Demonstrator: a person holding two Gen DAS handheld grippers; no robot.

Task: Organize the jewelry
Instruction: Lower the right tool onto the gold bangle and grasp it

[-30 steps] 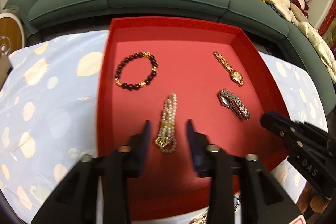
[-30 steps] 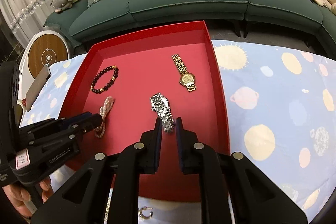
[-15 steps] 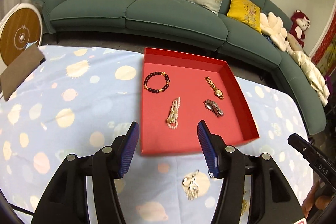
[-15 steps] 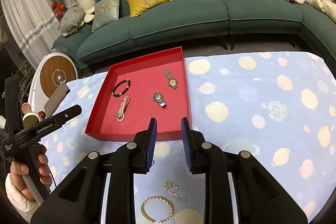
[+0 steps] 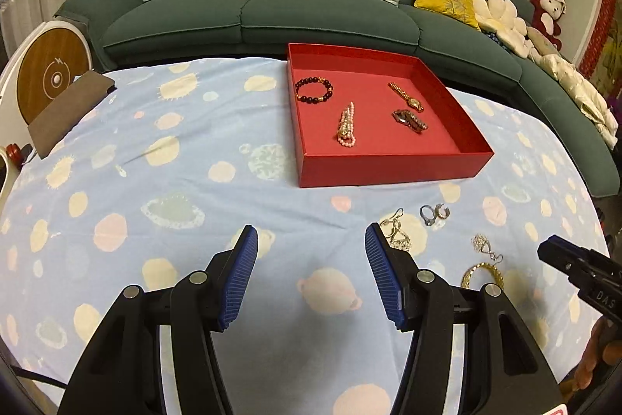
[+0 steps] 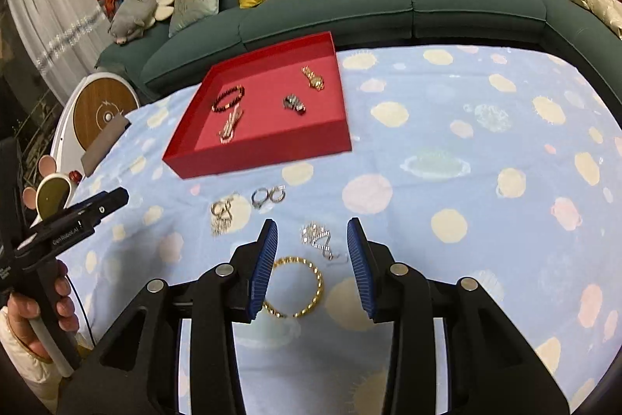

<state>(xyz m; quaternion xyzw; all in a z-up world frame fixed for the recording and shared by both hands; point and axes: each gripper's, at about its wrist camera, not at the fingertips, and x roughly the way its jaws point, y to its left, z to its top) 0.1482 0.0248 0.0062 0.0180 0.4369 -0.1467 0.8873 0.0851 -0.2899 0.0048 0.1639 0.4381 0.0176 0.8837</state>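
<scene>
Left gripper jaws wide apart, empty, above bare tablecloth. Right gripper jaws apart, empty, over gold bangle and silver earring on the cloth. Red tray farther back holds bead bracelet, pearl strand, gold watch, silver watch. Two more earring pairs lie near tray's front.

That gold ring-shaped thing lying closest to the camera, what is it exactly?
The gold bangle looks like a twisted or beaded metal hoop, shiny yellow. It lies flat on the spotted blue tablecloth, outside the red tray, between the open right gripper fingers, which do not appear to touch it. A silver earring lies just beyond it.
</scene>
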